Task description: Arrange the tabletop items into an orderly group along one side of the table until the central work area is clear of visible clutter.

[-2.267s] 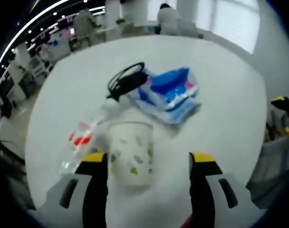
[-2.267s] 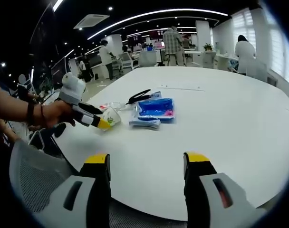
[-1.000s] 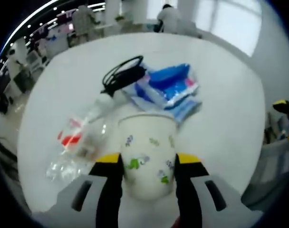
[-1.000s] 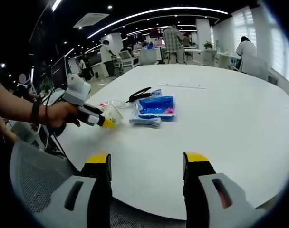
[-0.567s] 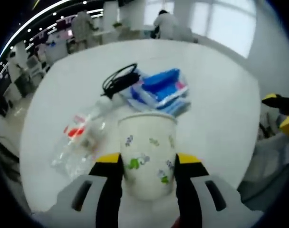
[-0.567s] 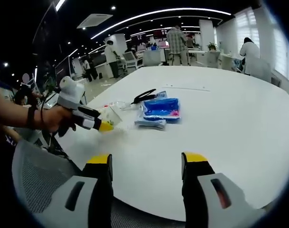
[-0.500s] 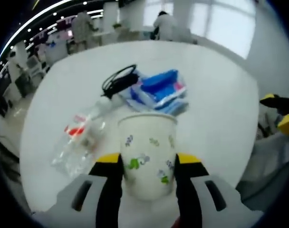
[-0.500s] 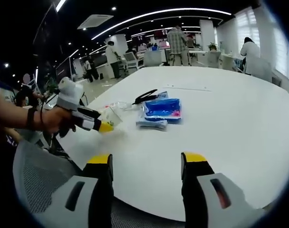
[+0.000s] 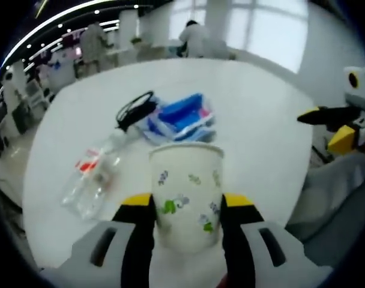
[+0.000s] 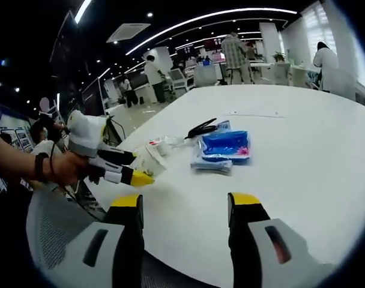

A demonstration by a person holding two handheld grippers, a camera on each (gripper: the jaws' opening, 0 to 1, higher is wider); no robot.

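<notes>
I have the paper cup [image 9: 186, 201] clamped between the left tongs [image 9: 185, 207], jaws pressed against both its sides, and it looks lifted clear of the white surface [image 9: 260, 132]. In the right gripper view the same cup [image 10: 150, 159] sits in those tongs [image 10: 134, 172] near the near-left edge of the surface [image 10: 302, 162]. My right tongs [image 10: 184, 207] hang spread apart and empty over the near edge, gripping nothing.

Beyond the cup lie the other items: a clear plastic bottle [image 9: 91, 180] with a red label on its side, a black cable [image 9: 132, 109] coiled further off, and a blue packet [image 9: 177, 117] touching or partly under the cable's end. They sit close together but loosely, bottle apart from the packet.

I judge this to be the carrying step: cup picked up, not yet placed. The next move calls for setting it down upright beside that cluster, near one edge, without knocking the bottle, which could roll. A light cup crushes easily, so I would release gently once its base is flat.
</notes>
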